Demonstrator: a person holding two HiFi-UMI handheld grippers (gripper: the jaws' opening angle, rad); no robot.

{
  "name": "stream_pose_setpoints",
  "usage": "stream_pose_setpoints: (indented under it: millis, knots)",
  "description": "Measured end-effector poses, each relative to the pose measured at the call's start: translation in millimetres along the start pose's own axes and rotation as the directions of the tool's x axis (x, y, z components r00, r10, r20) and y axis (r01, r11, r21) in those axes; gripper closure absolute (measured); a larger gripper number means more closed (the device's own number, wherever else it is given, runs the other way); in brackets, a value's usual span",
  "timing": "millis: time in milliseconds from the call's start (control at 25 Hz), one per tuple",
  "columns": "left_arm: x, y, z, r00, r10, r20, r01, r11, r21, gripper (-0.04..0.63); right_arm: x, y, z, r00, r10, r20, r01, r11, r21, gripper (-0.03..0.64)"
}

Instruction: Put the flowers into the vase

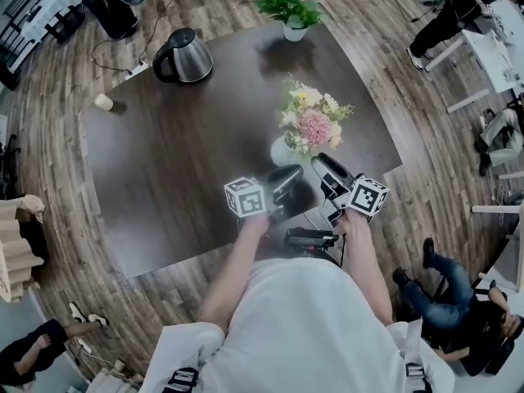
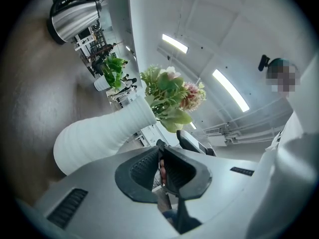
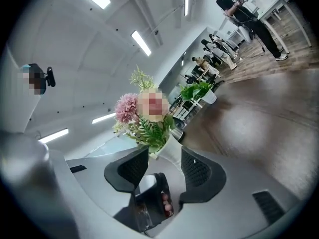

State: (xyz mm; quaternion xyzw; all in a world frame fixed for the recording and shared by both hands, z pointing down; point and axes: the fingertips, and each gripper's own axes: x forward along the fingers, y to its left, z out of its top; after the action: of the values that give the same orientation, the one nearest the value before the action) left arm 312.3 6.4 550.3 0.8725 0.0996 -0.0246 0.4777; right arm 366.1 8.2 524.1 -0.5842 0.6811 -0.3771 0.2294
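Most of the counter [image 1: 164,187] was wide open. The whole left half and the middle were bare dark wood, so there was loads of room to come in from that side. The obstacles sat out at the edges: a kettle [image 1: 184,56] at the far left corner, a small cup [image 1: 103,101] by the left edge, and a potted plant [image 1: 291,11] at the far edge. The tight spot was front right, where the vase [image 1: 282,151] stood with the flowers [image 1: 311,117] spreading above it. The left gripper [image 1: 286,180] and right gripper [image 1: 327,168] crowded its near side, leaving slim room between them. The counter beyond the vase was free up to the plant.
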Motion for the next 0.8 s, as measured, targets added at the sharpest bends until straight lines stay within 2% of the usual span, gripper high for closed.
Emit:
stream_pose_setpoints:
  millis: [560, 800]
  knots:
    - [30.9, -43.5, -42.0, 0.997, 0.063, 0.042, -0.064, 0.997, 0.032, 0.580, -54.3, 8.5, 1.1, 0.983, 0.162, -0.084, -0.159, 0.986, 0.045, 0.431]
    - [32.7, -64.2, -56.3, 0.993, 0.090, 0.080, -0.093, 0.995, 0.045, 0.580, -76.6, 28.4, -5.8, 0.954, 0.273, -0.124, -0.275, 0.961, 0.002, 0.433]
